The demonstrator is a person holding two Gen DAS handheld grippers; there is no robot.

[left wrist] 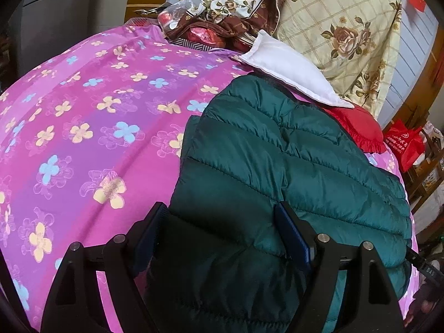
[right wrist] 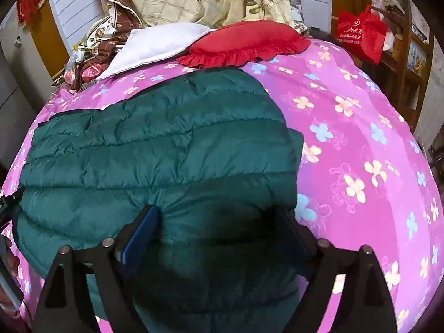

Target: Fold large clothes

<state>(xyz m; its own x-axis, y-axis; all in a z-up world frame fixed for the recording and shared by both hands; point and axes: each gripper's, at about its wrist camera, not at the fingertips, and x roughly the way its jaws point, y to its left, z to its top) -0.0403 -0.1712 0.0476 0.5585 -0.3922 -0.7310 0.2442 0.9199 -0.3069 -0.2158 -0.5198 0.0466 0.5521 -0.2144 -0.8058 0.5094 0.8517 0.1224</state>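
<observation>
A dark green quilted puffer jacket (left wrist: pixel 291 152) lies folded on a pink flowered bedsheet (left wrist: pixel 97 111). In the left wrist view my left gripper (left wrist: pixel 219 211) straddles the jacket's near left corner. Padded fabric fills the gap between its blue pads (left wrist: pixel 288 227) and bulges toward the camera. The right wrist view shows the same jacket (right wrist: pixel 155 144) on the sheet (right wrist: pixel 360 138). My right gripper (right wrist: pixel 216 212) is at the jacket's near right corner, jaws wide. The fabric puckers against the left pad (right wrist: pixel 144 227). The held edge itself is hidden in shadow.
At the head of the bed lie a white pillow (right wrist: pixel 158 44), a red frilled cushion (right wrist: pixel 249 41) and a heap of floral quilts (left wrist: pixel 341 27). A red bag (right wrist: pixel 360 33) hangs by a wooden shelf on the right. Bare sheet flanks the jacket on both sides.
</observation>
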